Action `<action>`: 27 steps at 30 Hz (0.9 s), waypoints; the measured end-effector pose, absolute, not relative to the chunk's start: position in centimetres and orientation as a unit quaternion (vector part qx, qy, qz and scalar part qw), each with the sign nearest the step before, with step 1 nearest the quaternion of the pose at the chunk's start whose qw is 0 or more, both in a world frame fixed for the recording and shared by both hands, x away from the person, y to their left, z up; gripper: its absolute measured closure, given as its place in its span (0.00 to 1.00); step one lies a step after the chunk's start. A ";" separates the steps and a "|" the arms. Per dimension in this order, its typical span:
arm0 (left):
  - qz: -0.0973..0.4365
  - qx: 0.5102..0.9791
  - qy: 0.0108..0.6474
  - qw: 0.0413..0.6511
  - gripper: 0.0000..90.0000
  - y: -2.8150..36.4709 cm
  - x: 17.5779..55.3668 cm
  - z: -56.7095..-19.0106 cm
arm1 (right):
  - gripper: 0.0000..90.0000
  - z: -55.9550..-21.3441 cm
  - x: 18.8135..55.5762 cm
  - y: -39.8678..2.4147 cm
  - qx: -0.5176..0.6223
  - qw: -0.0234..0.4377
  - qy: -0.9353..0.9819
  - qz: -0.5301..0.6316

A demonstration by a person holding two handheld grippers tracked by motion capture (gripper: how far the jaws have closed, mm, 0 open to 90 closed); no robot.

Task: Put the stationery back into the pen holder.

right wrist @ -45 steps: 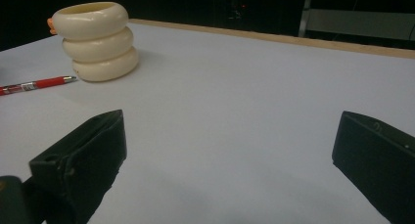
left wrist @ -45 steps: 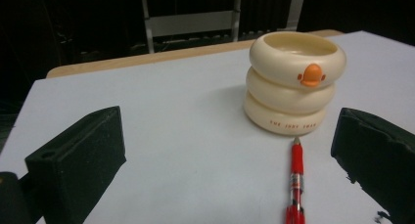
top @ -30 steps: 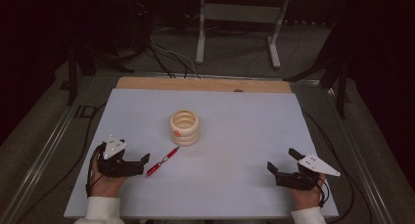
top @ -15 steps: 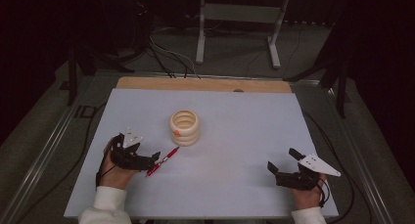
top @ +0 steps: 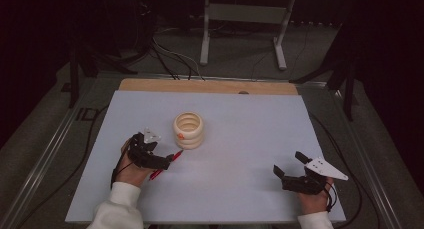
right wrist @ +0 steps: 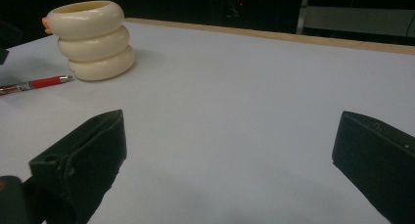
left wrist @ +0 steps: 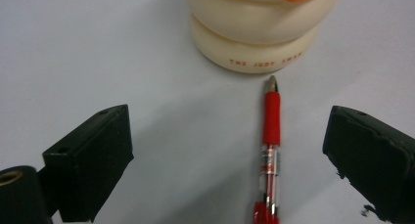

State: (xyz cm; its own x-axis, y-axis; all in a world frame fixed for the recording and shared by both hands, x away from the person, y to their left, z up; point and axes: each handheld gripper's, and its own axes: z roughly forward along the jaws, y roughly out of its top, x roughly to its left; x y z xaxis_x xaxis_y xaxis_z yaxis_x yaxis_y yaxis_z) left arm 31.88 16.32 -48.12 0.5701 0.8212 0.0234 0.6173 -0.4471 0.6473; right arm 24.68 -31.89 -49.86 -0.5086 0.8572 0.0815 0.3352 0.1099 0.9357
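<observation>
A red pen [top: 176, 154] lies on the white table [top: 250, 124], its tip pointing at a cream ringed holder [top: 188, 130] with an orange spot on its rim. My left gripper [top: 167, 162] hovers over the pen, open. In the left gripper view the pen [left wrist: 270, 136] lies between the jaws, nearer the right one, and neither pad touches it; these jaws have just been closing a little. The holder [left wrist: 259, 28] stands just beyond the pen tip. My right gripper [top: 289, 165] rests open near the front right, with nothing between its jaws [right wrist: 230, 160].
A wooden strip [top: 210, 85] borders the table's far edge. Beyond it stand a metal stand [top: 245, 19] and cables on the floor. In the right gripper view, the holder [right wrist: 93, 40] and pen [right wrist: 36, 83] sit far left.
My left gripper has moved right and forward, from beside the pen's rear end to over the pen, close to the holder. The right gripper has not moved.
</observation>
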 end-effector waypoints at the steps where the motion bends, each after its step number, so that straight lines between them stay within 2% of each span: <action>1: 0.165 0.837 0.430 0.295 0.08 16.1 32.0 -48.3 | 0.00 -49.9 24.7 -31.9 0.426 0.254 0.700 0.513; 8: 0.151 0.850 0.422 0.277 0.13 15.2 32.5 -48.9 | 0.00 -49.9 24.7 -31.9 0.427 0.253 0.700 0.514; 9: 0.141 0.864 0.411 0.254 0.13 14.3 32.8 -49.5 | 0.00 -49.9 24.7 -31.9 0.427 0.253 0.700 0.514; 10: 0.141 0.864 0.411 0.254 0.19 14.3 32.8 -49.5 | 0.00 -49.9 24.7 -31.9 0.427 0.253 0.700 0.514; 11: 0.140 0.868 0.408 0.244 0.19 14.0 32.8 -49.8 | 0.00 -49.9 24.7 -31.9 0.428 0.252 0.700 0.514; 12: 0.140 0.868 0.408 0.244 0.24 14.0 32.8 -49.8 | 0.00 -49.9 24.7 -31.9 0.428 0.252 0.700 0.514; 13: 0.137 0.872 0.406 0.235 0.24 13.7 32.8 -50.0 | 0.00 -49.9 24.7 -31.9 0.427 0.252 0.700 0.514; 14: 0.137 0.874 0.405 0.230 0.33 13.7 32.8 -50.0 | 0.00 -49.9 24.7 -31.9 0.428 0.252 0.700 0.513; 16: 0.130 0.877 0.403 0.226 0.43 13.7 32.8 -50.0 | 0.00 -49.9 24.7 -31.9 0.428 0.252 0.700 0.513; 17: 0.123 0.879 0.400 0.226 0.56 13.8 32.8 -50.0 | 0.00 -49.9 24.7 -31.9 0.428 0.252 0.700 0.514; 18: 0.117 0.882 0.398 0.224 0.56 13.8 32.8 -50.1 | 0.00 -49.9 24.7 -31.9 0.428 0.252 0.700 0.514; 20: 0.104 0.884 0.397 0.226 0.67 13.9 32.9 -50.1 | 0.00 -49.9 24.7 -31.9 0.427 0.252 0.700 0.513; 27: 0.091 0.898 0.381 0.200 0.89 13.3 33.2 -49.8 | 0.00 -49.9 24.7 -31.8 0.427 0.251 0.701 0.513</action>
State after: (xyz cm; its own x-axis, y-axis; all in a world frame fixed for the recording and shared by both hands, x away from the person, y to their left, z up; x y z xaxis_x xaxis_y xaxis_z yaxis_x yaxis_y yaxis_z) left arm 33.18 13.26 -49.76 0.6936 0.7202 0.0107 0.6474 -0.6298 0.4293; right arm 24.70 -31.83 -49.88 -0.5095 0.8562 0.0855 0.3400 0.1091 0.9341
